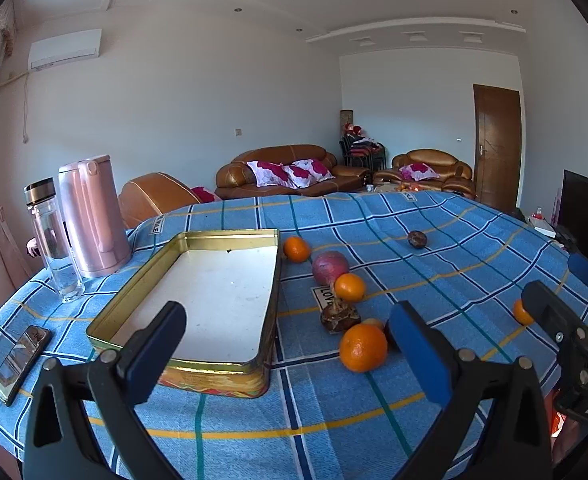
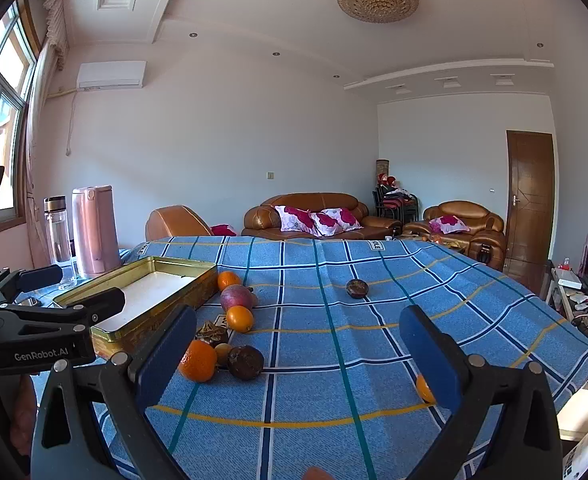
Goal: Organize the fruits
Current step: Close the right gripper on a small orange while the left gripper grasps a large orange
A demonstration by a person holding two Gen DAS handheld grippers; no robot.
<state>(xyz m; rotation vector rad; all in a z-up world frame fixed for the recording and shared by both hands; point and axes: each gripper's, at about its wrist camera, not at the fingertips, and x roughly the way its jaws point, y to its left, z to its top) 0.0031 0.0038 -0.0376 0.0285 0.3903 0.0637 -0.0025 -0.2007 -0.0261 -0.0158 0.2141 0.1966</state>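
Note:
A gold tin tray (image 1: 142, 280) lies with nothing in it on the blue checked tablecloth (image 1: 374, 408). To its right are several fruits: a near orange (image 1: 363, 347), a brown fruit (image 1: 339, 317), another orange (image 1: 349, 287), a red-purple mango (image 1: 330, 267), a far orange (image 1: 296, 249) and a dark passion fruit (image 1: 417, 239). One more orange (image 1: 521, 312) sits half hidden behind the right gripper. My left gripper (image 1: 286, 344) is open over the tray's near right corner. My right gripper (image 2: 298, 344) is open above the cloth, right of the near orange (image 2: 198, 361) and a dark fruit (image 2: 245, 362).
A pink kettle (image 1: 94, 216) and a clear bottle (image 1: 52, 240) stand left of the tray. A phone (image 1: 21, 362) lies near the table's left edge. Sofas (image 1: 286, 172), a door (image 1: 496, 144) and a television (image 1: 584, 208) are beyond the table.

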